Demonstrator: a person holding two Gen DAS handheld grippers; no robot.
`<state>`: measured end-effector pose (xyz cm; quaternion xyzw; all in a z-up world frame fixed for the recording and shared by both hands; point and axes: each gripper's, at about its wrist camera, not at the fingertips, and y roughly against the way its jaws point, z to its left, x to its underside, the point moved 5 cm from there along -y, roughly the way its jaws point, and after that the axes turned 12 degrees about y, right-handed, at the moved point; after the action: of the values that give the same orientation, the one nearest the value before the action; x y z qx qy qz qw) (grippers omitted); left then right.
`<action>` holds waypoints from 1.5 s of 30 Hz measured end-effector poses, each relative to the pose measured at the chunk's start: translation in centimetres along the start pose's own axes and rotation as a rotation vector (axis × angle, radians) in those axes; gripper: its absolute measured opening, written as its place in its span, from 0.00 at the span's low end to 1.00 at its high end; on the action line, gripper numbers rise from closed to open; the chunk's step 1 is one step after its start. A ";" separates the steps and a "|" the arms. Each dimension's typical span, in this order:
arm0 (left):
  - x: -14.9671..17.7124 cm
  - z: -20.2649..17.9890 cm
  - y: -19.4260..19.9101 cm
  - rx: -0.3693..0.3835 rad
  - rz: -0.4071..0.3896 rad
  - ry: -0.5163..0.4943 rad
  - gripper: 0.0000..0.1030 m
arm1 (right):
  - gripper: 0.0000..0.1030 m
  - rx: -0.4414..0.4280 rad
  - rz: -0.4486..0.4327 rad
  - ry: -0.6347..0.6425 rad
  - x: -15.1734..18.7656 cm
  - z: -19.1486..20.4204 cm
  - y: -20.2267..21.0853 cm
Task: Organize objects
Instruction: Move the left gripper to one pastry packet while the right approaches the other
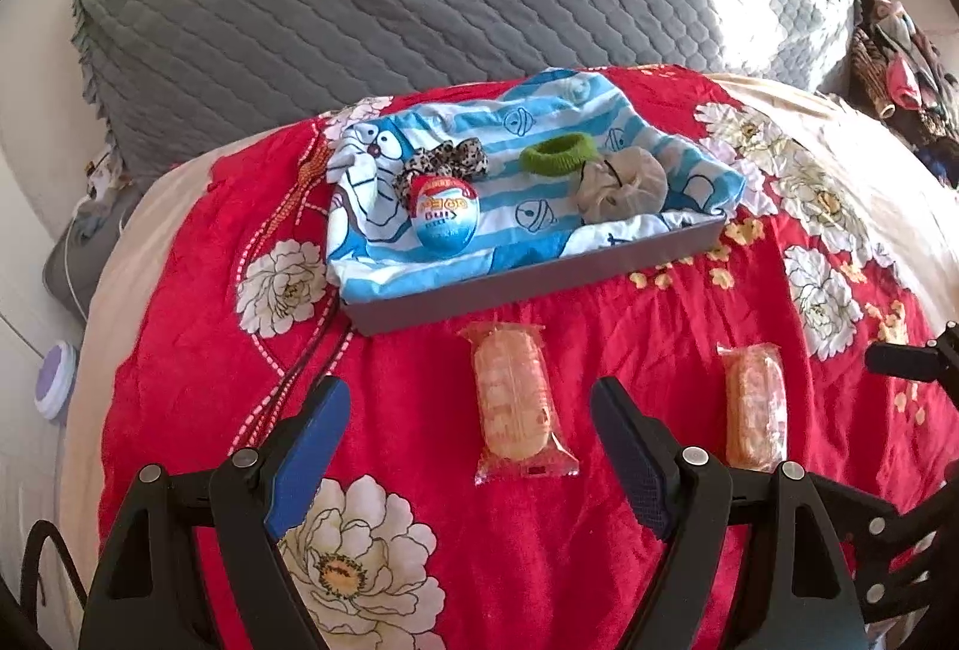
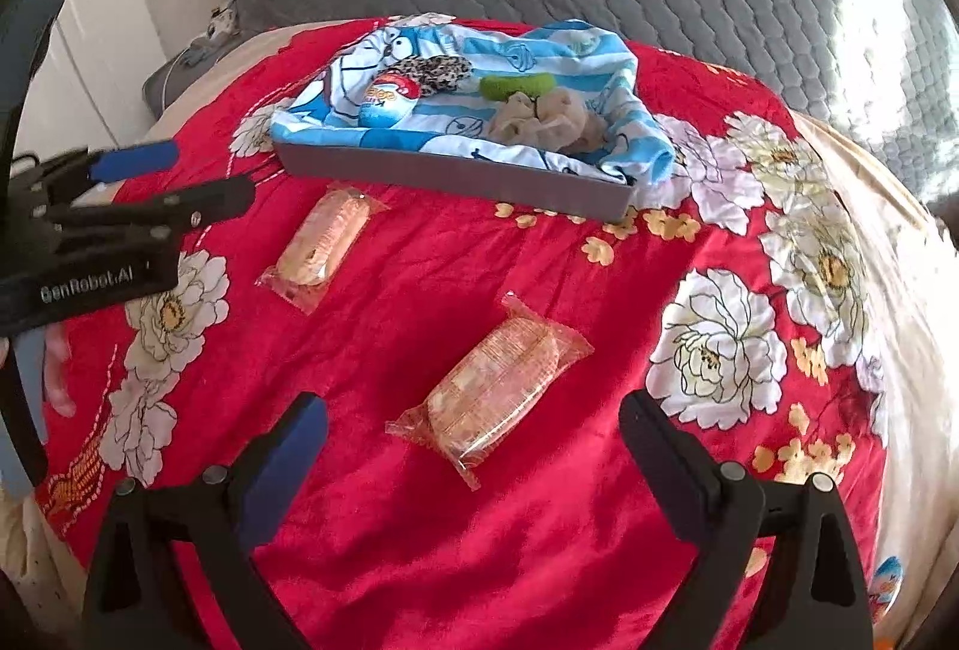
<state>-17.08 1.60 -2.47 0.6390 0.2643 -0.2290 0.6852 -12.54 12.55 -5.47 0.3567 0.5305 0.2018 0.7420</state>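
**Two wrapped snacks still off the tray, and soft bedding is the catch**

Both grippers hang over the bed with jaws spread wide and nothing between them: left gripper (image 1: 470, 440) lines up on the left snack pack (image 1: 516, 401), right gripper (image 2: 473, 446) on the right snack pack (image 2: 494, 389). Each pack lies flat on the red floral quilt (image 2: 419, 530), apart from the other, just in front of the grey tray (image 1: 539, 284).

Biggest worry imo is the quilt. It's soft and wrinkly, so fingers coming down could sink in and pinch fabric along with the wrapper, then drag the whole cover and shift the tray.

Next, the tray: it's lined with a blue cartoon cloth (image 1: 539, 218) bunched over the rim, so a pack dropped at the edge could slide back off.

Then the packs: crinkly film, probably slippery, and the right one sits diagonal to the jaws, so a grip might catch just a corner.

Smallest: the toy egg (image 1: 445, 218) and scrunchies (image 1: 623, 188) already in there could get bumped.
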 end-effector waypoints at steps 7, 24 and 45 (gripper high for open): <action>0.7 0.0 -1.1 -0.003 0.016 -0.006 0.81 | 0.96 0.024 0.008 -0.014 0.3 -0.3 -0.6; 1.3 -0.6 -2.9 0.011 0.043 -0.012 0.81 | 0.95 0.067 0.027 -0.097 0.5 -1.0 -2.2; 1.5 -0.9 -5.7 0.015 0.077 -0.003 0.81 | 0.95 0.118 0.063 -0.183 0.9 -2.0 -4.4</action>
<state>-19.73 2.06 -7.81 0.6534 0.2368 -0.2054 0.6890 -14.44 10.89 -9.75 0.4331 0.4600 0.1599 0.7585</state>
